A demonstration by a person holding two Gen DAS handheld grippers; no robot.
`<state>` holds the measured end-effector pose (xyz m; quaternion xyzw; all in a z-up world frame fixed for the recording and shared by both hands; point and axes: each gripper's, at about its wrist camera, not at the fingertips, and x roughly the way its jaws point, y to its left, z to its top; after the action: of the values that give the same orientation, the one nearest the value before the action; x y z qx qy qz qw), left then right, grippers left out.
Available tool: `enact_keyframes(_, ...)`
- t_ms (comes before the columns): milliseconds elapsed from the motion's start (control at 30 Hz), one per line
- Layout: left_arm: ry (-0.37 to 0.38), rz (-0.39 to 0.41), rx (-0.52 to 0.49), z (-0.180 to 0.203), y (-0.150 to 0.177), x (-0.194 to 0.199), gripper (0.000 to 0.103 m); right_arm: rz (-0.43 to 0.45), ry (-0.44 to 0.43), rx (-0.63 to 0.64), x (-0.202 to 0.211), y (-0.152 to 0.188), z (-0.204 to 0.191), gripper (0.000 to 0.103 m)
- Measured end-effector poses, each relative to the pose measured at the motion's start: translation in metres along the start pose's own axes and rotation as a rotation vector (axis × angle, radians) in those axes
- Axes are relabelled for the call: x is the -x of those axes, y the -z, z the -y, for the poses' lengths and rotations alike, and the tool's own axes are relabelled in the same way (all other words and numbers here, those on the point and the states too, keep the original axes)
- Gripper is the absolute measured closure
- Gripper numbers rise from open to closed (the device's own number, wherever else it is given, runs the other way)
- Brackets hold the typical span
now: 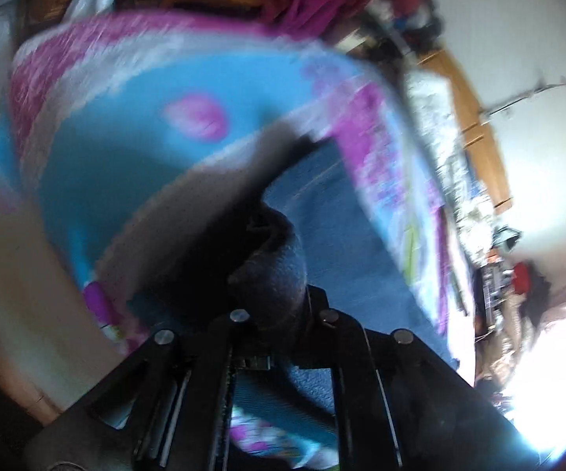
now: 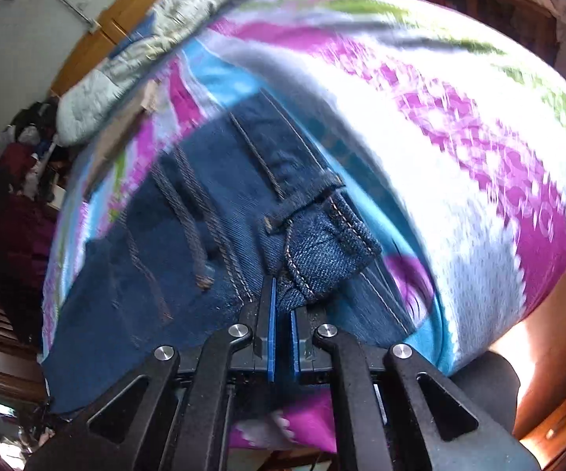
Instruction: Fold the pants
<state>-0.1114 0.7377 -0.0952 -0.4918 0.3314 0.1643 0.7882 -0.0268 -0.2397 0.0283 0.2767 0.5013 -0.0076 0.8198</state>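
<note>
Right gripper [image 2: 283, 306]: blue-padded jaws clamped on a thick stitched fold of the dark denim pants [image 2: 188, 243]. Left gripper [image 1: 271, 271]: pinches a dark bunch of the same denim. Pants spread toward 12 o'clock over a fleecy blue, magenta and white blanket [image 2: 459, 125]. Beyond, at 11 o'clock, a wooden wardrobe [image 2: 126, 27].

Both tongs are black linkage arms with round silver pivot screws; the right tongs [image 2: 282, 310] carry blue pads [image 2: 271, 329].
</note>
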Motion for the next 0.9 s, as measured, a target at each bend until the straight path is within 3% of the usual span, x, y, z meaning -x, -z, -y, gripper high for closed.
enact_keyframes(67, 0.034, 0.012, 0.026, -0.006, 0.003, 0.002, 0.095, 0.023, -0.024, -0.002, 0.005, 0.002, 0.005, 0.095)
enact_keyframes(200, -0.001, 0.005, -0.033, -0.002, 0.004, 0.008, 0.092, 0.015, -0.025, 0.052, 0.007, 0.0, 0.007, 0.095)
enact_keyframes(333, -0.015, 0.028, -0.022, -0.004, 0.004, 0.018, 0.086, 0.047, -0.074, 0.032, 0.023, 0.007, 0.006, 0.096)
enact_keyframes(500, -0.025, 0.073, -0.025, 0.01, 0.003, 0.022, 0.089, 0.115, -0.215, 0.003, 0.066, 0.007, -0.002, 0.097)
enact_keyframes(600, 0.002, 0.102, 0.004, 0.013, 0.0, 0.027, 0.089, 0.143, -0.288, -0.045, 0.093, 0.013, 0.01, 0.097)
enact_keyframes(667, -0.025, 0.087, 0.008, 0.01, -0.001, 0.021, 0.089, 0.182, -0.318, -0.111, 0.108, 0.015, 0.029, 0.099)
enact_keyframes(733, -0.059, 0.067, 0.012, 0.006, 0.001, 0.01, 0.09, 0.191, -0.242, -0.136, 0.112, 0.015, 0.044, 0.099)
enact_keyframes(800, -0.053, 0.077, 0.037, 0.002, 0.004, 0.005, 0.09, 0.153, -0.19, -0.071, 0.109, 0.019, 0.041, 0.098)
enact_keyframes(833, -0.042, 0.093, 0.054, 0.0, 0.006, 0.007, 0.09, 0.116, -0.207, -0.006, 0.107, 0.024, 0.027, 0.093)
enact_keyframes(900, -0.033, 0.132, 0.066, 0.001, 0.01, 0.018, 0.089, 0.041, -0.257, 0.123, 0.098, 0.041, -0.008, 0.093)
